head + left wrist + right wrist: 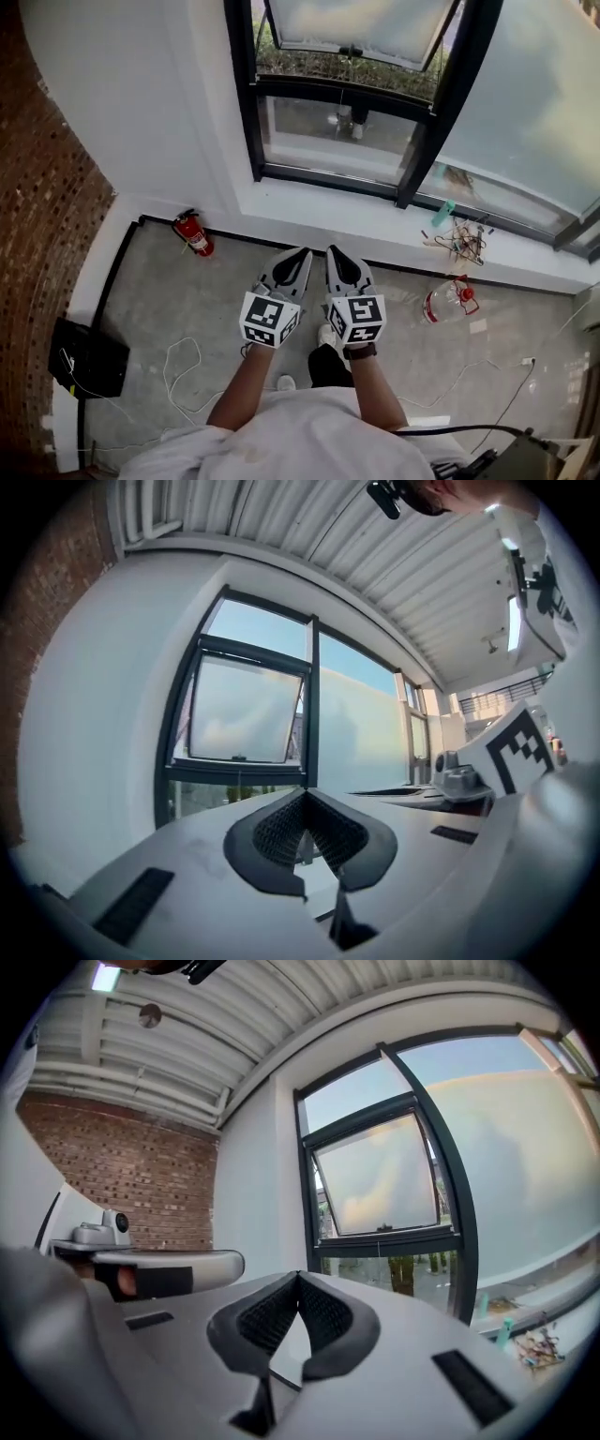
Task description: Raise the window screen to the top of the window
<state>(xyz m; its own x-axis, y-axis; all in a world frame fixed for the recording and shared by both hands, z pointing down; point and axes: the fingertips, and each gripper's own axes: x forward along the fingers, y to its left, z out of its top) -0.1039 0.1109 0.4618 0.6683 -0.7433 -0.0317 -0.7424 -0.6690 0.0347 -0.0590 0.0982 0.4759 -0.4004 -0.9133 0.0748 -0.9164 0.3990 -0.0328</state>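
A dark-framed window [251, 112] rises above a white sill [309, 211] ahead of me. Its upper frosted sash [361, 23] is tilted outward; the same sash shows in the left gripper view [244, 714] and in the right gripper view [380, 1180]. I cannot pick out a separate screen. My left gripper [302, 253] and right gripper [333, 251] are held side by side, pointing level at the window and well short of it. Both are shut with nothing between the pads: the left gripper [305, 789] and the right gripper [298, 1274] show their tips meeting.
A red fire extinguisher [193, 234] lies on the floor by the wall at left. A clear plastic bottle [448, 302] lies at right. Tangled wires and small tools [461, 239] sit on the sill. White cables [183, 370] trail over the floor; a brick wall [42, 206] curves at left.
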